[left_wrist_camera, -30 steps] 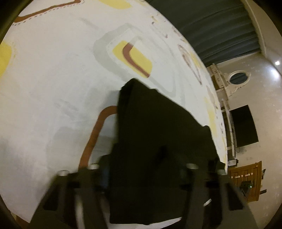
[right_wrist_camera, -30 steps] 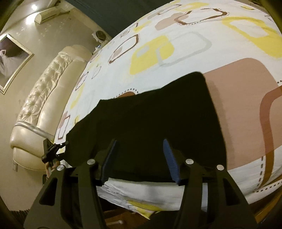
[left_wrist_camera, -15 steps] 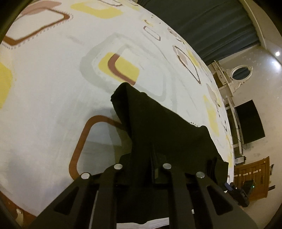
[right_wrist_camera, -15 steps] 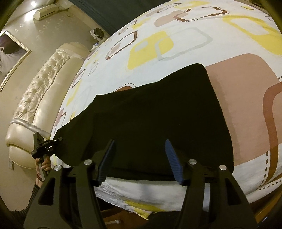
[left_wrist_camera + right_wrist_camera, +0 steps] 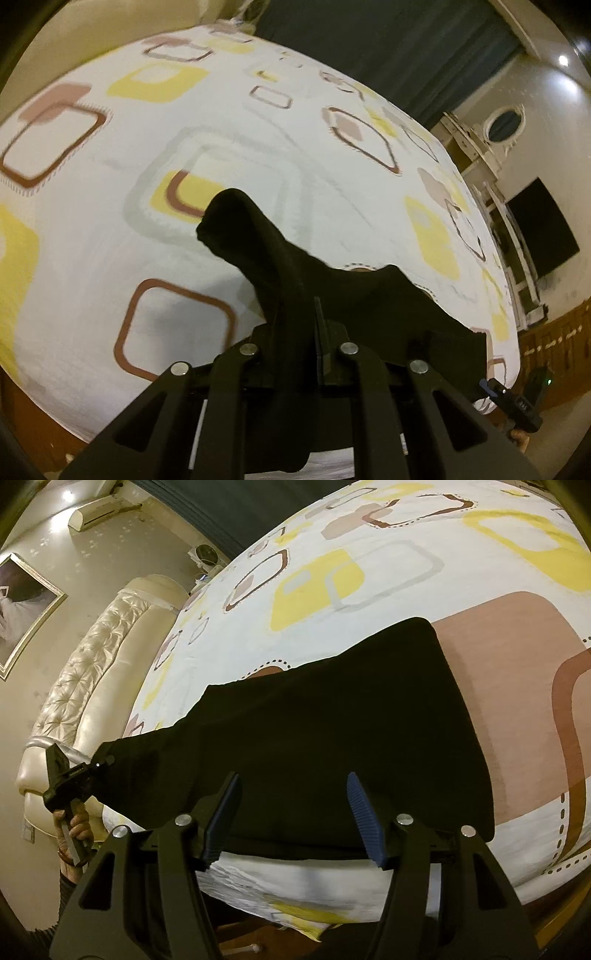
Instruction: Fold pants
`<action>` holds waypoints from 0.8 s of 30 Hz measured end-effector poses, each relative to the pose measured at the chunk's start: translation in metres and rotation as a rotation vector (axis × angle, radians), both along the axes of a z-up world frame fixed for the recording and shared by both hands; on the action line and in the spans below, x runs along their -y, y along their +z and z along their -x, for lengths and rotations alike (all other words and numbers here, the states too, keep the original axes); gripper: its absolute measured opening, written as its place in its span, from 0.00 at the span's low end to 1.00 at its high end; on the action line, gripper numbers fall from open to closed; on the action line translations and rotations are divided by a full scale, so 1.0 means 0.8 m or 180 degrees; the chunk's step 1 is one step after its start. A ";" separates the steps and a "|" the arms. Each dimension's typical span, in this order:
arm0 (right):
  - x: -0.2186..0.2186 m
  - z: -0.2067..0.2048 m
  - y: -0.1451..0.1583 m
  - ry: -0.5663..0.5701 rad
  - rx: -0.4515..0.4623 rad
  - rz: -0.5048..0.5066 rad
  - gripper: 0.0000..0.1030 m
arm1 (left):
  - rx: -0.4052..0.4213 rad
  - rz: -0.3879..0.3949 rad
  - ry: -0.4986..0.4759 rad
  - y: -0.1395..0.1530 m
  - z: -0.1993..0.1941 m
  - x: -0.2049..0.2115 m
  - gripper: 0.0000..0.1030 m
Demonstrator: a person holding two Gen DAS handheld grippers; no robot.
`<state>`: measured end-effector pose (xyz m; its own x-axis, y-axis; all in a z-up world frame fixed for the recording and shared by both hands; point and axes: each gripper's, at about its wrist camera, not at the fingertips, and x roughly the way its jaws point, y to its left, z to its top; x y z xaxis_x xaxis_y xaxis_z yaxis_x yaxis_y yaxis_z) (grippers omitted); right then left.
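Pants (image 5: pixel 332 738): black soft fabric, lying flat on my white patterned bedsheet (image 5: pixel 406 572). My left gripper (image 5: pixel 317 332) is clamped on the leg end, at nine o'clock in the right view. My right gripper (image 5: pixel 291 812) hovers with jaws apart, nothing between them. Best handling, I judge: carry that end over evenly, hems aligned.

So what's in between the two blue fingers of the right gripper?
Nothing is pinched there. In the right wrist view the right gripper is open, and through the gap you only see the black pants lying on the bed below.
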<state>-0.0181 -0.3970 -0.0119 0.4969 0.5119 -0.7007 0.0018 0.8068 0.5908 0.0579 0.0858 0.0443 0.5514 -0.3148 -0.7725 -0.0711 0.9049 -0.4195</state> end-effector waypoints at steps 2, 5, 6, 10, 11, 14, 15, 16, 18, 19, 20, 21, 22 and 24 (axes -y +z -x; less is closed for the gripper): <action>-0.001 0.000 0.001 0.0001 0.0001 -0.0010 0.59 | 0.0053 -0.0103 -0.0068 0.012 0.000 0.020 0.11; -0.002 -0.001 0.002 0.0010 0.0002 -0.0022 0.59 | 0.0123 -0.0343 -0.0138 0.025 0.002 0.051 0.11; -0.002 -0.001 0.003 0.0011 0.0005 -0.0021 0.59 | 0.0146 -0.0433 -0.0166 0.028 0.002 0.064 0.11; -0.003 0.000 0.003 0.0009 -0.0003 -0.0026 0.59 | 0.0183 -0.0616 -0.0267 0.033 0.002 0.101 0.11; -0.003 -0.001 0.003 0.0008 -0.0005 -0.0028 0.59 | 0.0189 -0.0647 -0.0287 0.033 0.002 0.109 0.11; -0.003 -0.001 0.003 -0.0006 -0.0017 -0.0068 0.59 | 0.0216 -0.0807 -0.0374 0.033 0.000 0.140 0.11; -0.003 -0.001 0.003 -0.0008 -0.0016 -0.0072 0.59 | 0.0227 -0.0865 -0.0406 0.031 0.000 0.151 0.11; -0.004 -0.001 0.003 -0.0007 -0.0015 -0.0078 0.59 | 0.0238 -0.0903 -0.0429 0.030 0.000 0.158 0.11; -0.005 -0.001 0.002 -0.0007 -0.0015 -0.0086 0.59 | 0.0271 -0.0999 -0.0490 0.028 0.001 0.177 0.11; -0.005 -0.001 0.002 -0.0008 -0.0015 -0.0086 0.59 | 0.0283 -0.1038 -0.0516 0.028 0.002 0.184 0.11; -0.004 -0.001 0.001 -0.0006 -0.0016 -0.0093 0.59 | 0.0294 -0.1077 -0.0544 0.027 0.003 0.192 0.11; -0.004 -0.002 0.001 -0.0001 -0.0023 -0.0102 0.59 | 0.0304 -0.1116 -0.0574 0.027 0.003 0.201 0.11; -0.004 -0.002 0.000 -0.0003 -0.0025 -0.0104 0.59 | 0.0312 -0.1142 -0.0597 0.026 0.003 0.208 0.11; -0.004 -0.002 0.000 0.0002 -0.0030 -0.0109 0.59 | 0.0334 -0.1194 -0.0657 0.025 0.004 0.225 0.11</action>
<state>-0.0163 -0.3935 -0.0116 0.4901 0.5359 -0.6874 0.0069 0.7862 0.6179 0.0550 -0.0944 0.0643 0.5879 -0.1351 -0.7976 0.1527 0.9868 -0.0546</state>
